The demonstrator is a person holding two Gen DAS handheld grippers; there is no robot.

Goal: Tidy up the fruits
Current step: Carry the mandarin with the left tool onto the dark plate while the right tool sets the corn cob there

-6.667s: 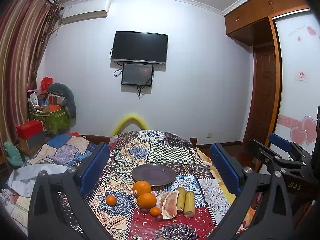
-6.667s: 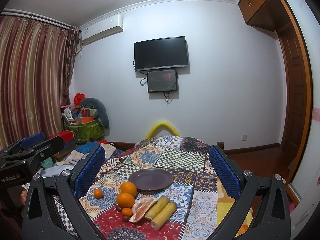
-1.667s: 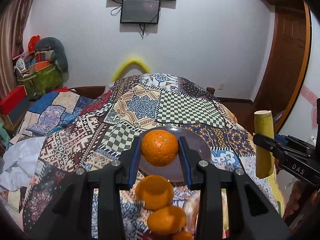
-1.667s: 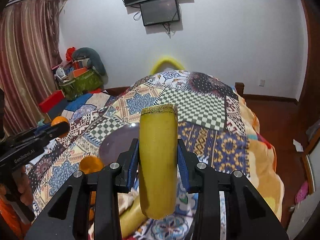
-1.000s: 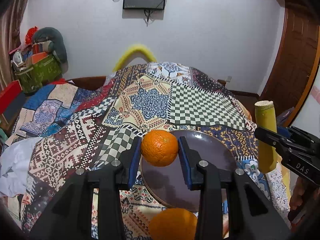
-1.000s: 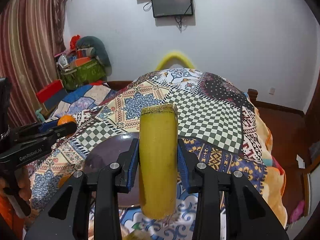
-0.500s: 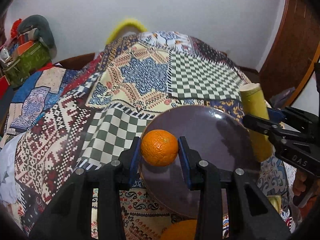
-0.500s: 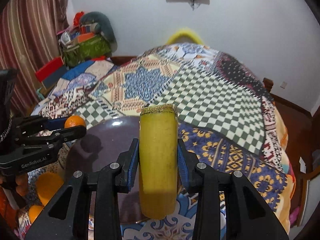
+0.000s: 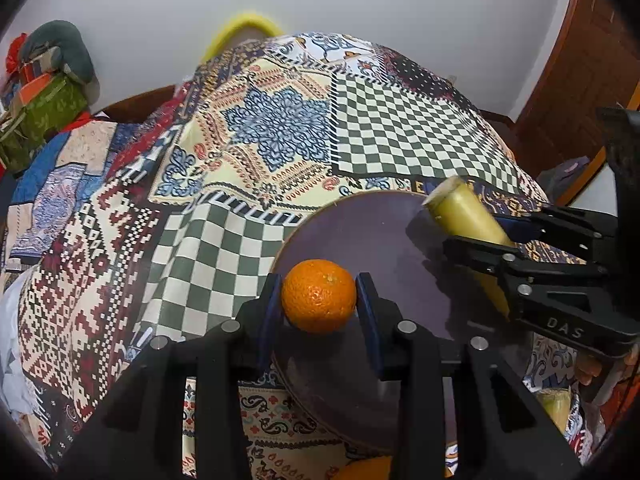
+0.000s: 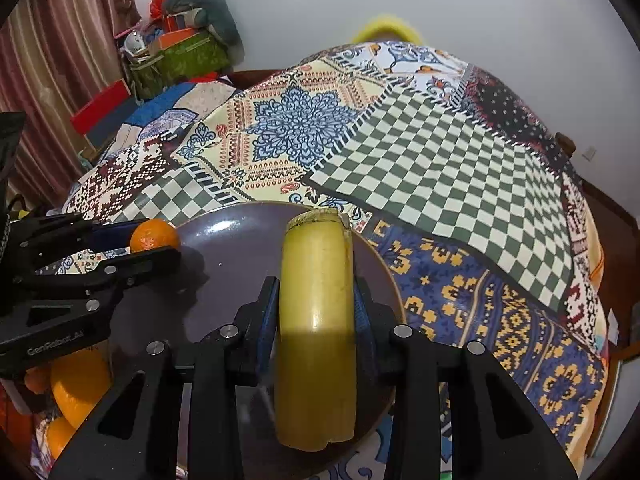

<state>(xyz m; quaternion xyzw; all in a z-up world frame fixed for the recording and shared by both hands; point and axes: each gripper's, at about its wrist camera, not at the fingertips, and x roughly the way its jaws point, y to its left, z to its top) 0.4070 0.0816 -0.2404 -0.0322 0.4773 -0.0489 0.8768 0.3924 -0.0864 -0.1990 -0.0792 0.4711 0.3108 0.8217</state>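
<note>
My left gripper (image 9: 319, 300) is shut on an orange (image 9: 319, 295) and holds it over the left part of a dark purple plate (image 9: 384, 224). My right gripper (image 10: 316, 300) is shut on a yellow-green sugarcane piece (image 10: 316, 320) over the right part of the same plate (image 10: 232, 240). The cane piece (image 9: 460, 216) and right gripper (image 9: 496, 244) show at the right in the left wrist view. The left gripper (image 10: 156, 242) with its orange (image 10: 152, 236) shows at the left in the right wrist view.
The plate lies on a patchwork cloth (image 9: 280, 132) over a table. More oranges (image 10: 76, 384) lie near the plate's left front. Another cane piece (image 9: 554, 404) lies at the right front. A cluttered pile (image 10: 176, 40) and a curtain (image 10: 52, 60) stand at the far left.
Both grippers have moved forward and down toward the plate with their fruit. The cane piece has tilted from upright toward lying over the plate's right side.
</note>
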